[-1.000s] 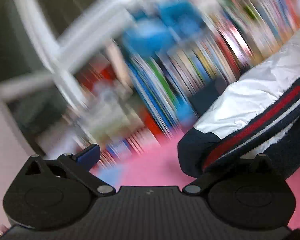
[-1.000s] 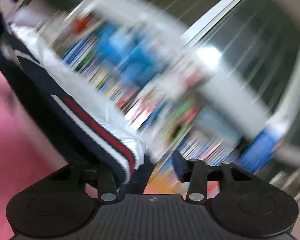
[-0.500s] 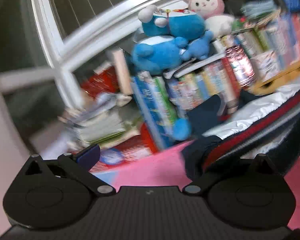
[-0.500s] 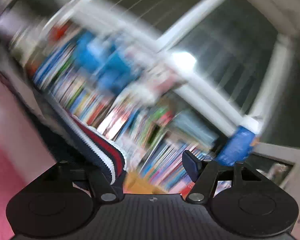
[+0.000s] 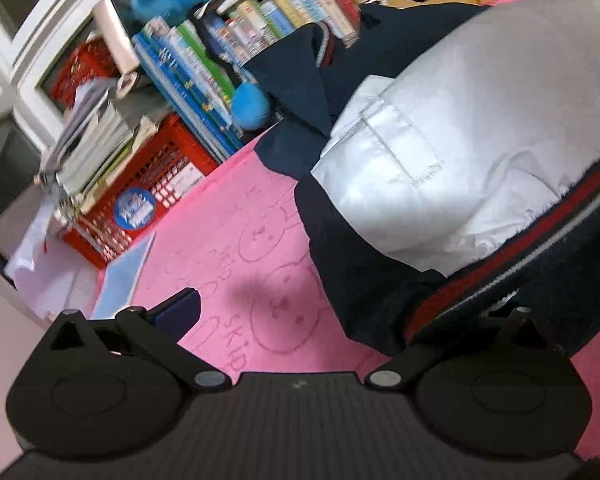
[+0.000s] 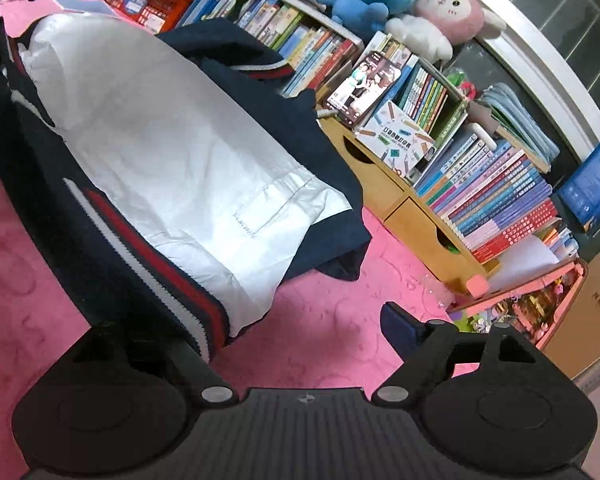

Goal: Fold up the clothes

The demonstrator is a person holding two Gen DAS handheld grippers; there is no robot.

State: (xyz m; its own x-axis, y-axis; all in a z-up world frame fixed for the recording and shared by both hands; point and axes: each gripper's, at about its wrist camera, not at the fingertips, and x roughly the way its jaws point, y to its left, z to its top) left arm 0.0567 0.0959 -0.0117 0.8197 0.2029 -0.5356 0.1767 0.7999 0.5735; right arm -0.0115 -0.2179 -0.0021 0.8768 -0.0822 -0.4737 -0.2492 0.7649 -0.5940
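Setting: pink worktop (image 5: 228, 216) with faint bear doodles and lettering pressed into it; behind it, books (image 6: 496, 196) packed in rows, a red crate (image 5: 156, 176), a wooden drawer unit (image 6: 412, 208) and blue and pink plush toys (image 6: 444, 16) on top.
Garment: a navy jacket (image 6: 112, 248) lies spread on the worktop, lining side up, so the white lining (image 6: 172, 148) faces the cameras; a red-and-white striped knit hem band (image 6: 160, 268) runs along the near edge.
Far end: the navy collar (image 5: 296, 68) with its striped trim lies bunched up against the books.
Left gripper (image 5: 336, 320): jaws wide apart; the left finger (image 5: 180, 308) stands clear over bare pink, the right one is hidden under the hem band, so nothing is pinched.
Right gripper (image 6: 284, 340): jaws opening; the hem corner lies over the left finger, the right finger (image 6: 400, 328) is clear of cloth, and no pads press on fabric.
Weight: likely light to medium, a lined shell rather than a thick coat.
Feel: soft and floppy; it should sag between two holds rather than keep a shape.
Slip: the shiny lining looks slick, so a pinch there may slide or pull the lining away from the shell.
Best hold: the ribbed hem band, or both layers at a side edge, one gripper at each corner.
Risk: a lifted edge could drag the collar into the books.
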